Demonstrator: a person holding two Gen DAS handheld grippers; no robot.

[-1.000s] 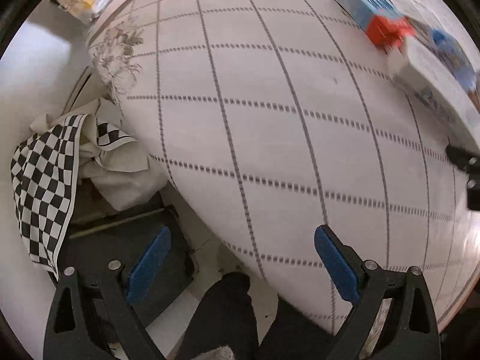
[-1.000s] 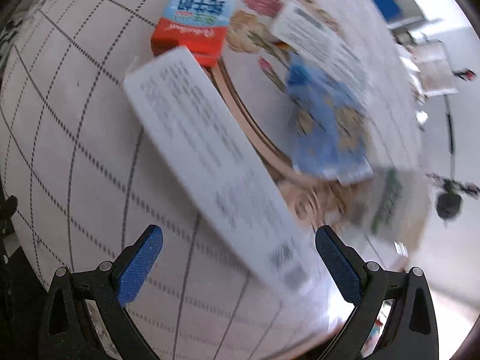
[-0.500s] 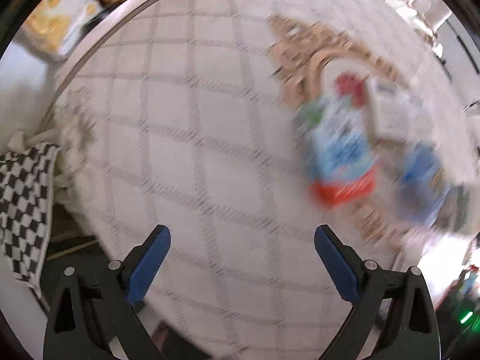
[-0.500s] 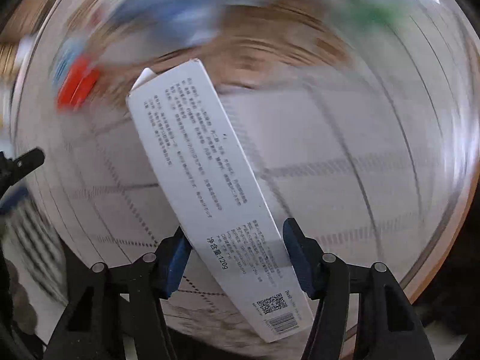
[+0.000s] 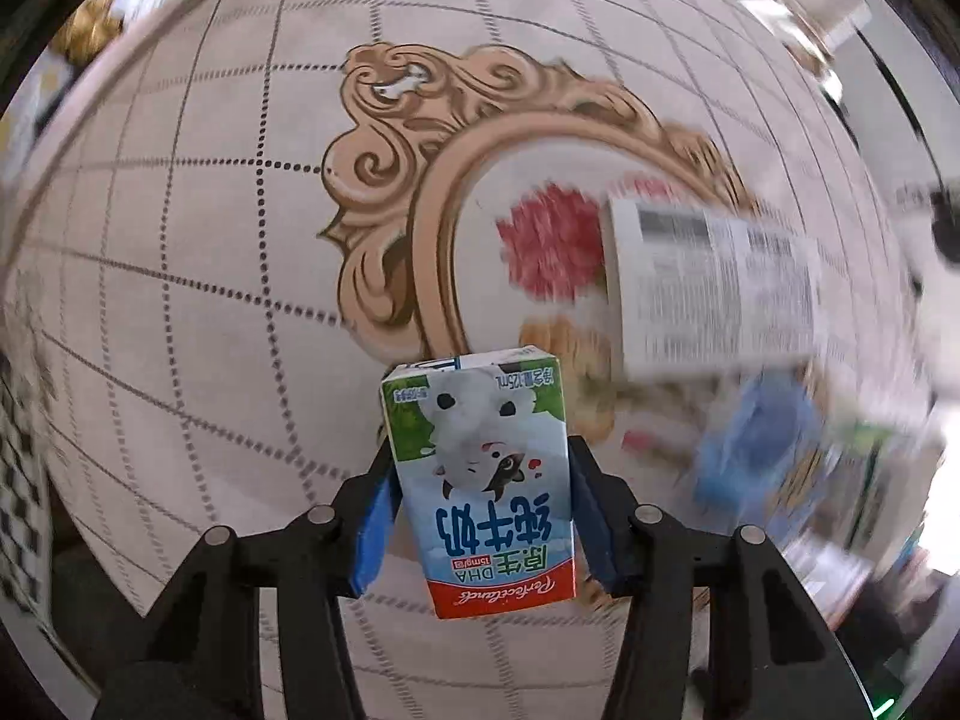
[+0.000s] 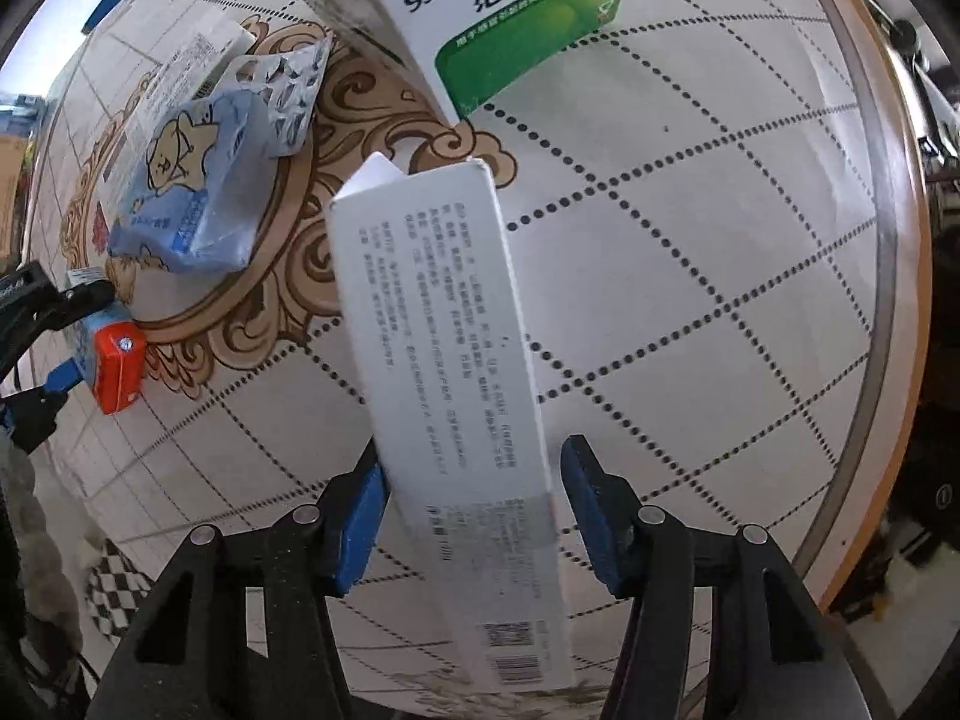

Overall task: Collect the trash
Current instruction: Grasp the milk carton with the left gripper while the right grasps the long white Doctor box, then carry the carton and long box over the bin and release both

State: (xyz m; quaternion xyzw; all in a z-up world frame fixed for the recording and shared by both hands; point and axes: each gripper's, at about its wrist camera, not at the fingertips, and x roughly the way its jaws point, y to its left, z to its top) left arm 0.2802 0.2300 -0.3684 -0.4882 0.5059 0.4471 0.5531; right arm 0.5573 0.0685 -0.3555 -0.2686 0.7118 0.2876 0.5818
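Blue-padded left tool [image 5: 480, 516] clamps milk carton [image 5: 486, 492]; right tool [image 6: 471, 510] grips white box [image 6: 450, 396].

One milk carton [image 5: 486, 492], lower centre of the left view. One long white box [image 6: 447, 378], centre of the right view. One green-and-white medicine box [image 6: 510, 18] at the top — plus one blue packet [image 6: 186, 192], one blister pack [image 6: 291, 99] and one white printed box [image 6: 192, 63], upper left. Six pieces of trash, and two tools.
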